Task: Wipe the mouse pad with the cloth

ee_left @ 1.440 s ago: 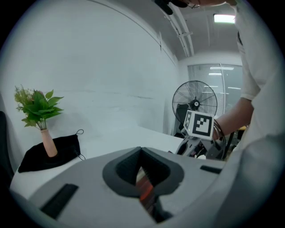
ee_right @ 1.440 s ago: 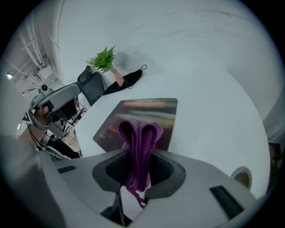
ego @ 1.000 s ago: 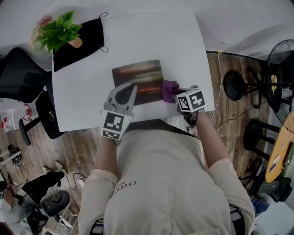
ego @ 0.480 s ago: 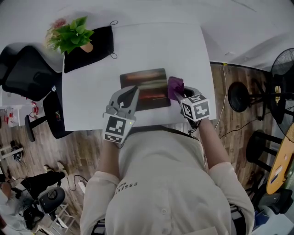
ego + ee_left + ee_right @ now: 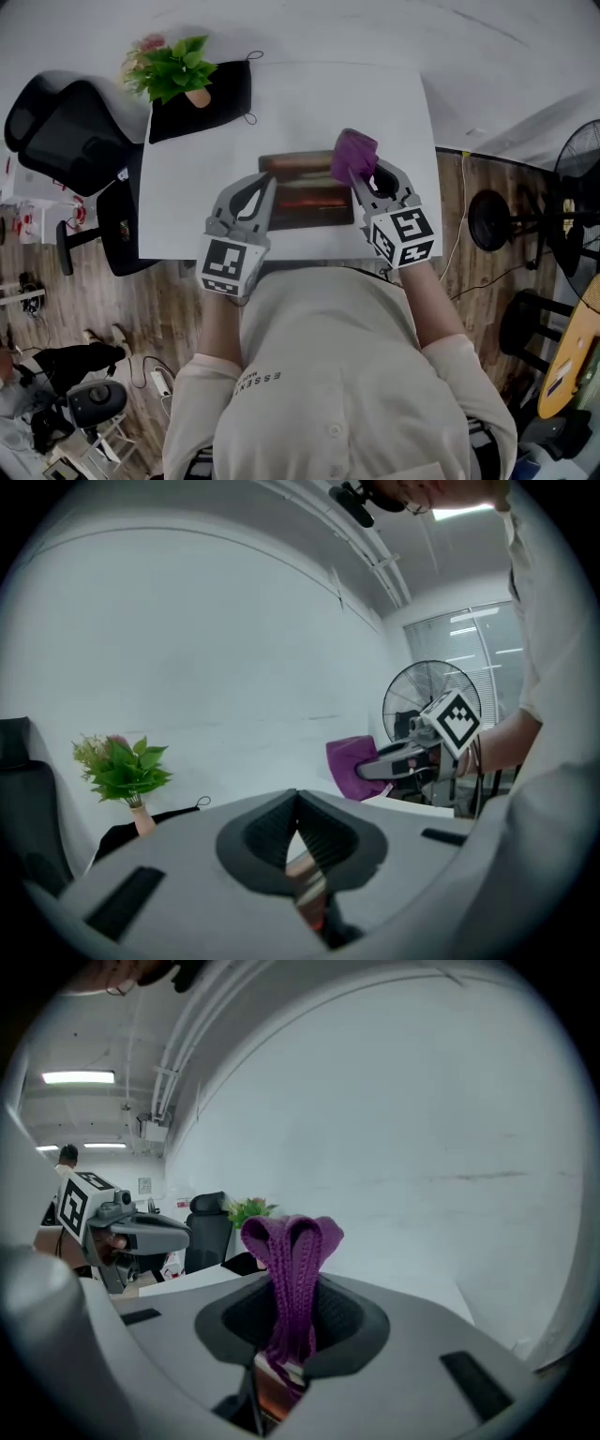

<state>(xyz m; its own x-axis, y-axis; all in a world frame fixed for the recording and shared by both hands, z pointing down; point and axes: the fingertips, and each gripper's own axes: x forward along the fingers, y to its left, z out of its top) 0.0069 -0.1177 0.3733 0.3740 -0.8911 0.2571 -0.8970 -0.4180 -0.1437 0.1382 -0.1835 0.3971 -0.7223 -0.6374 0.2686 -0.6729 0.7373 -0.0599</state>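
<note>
Lifted toward the upper right corner of the mouse pad [image 5: 305, 195], mid-frame, the soft, light cloth [image 5: 353, 155] sits bunched at its fold in the clamped right gripper [image 5: 364, 180], while the left gripper [image 5: 265, 186] hovers closed and empty.

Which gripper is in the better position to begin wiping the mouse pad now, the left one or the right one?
Right. The right gripper is shut on the purple cloth, held at the mouse pad's right edge. The left gripper is shut and empty.
</note>
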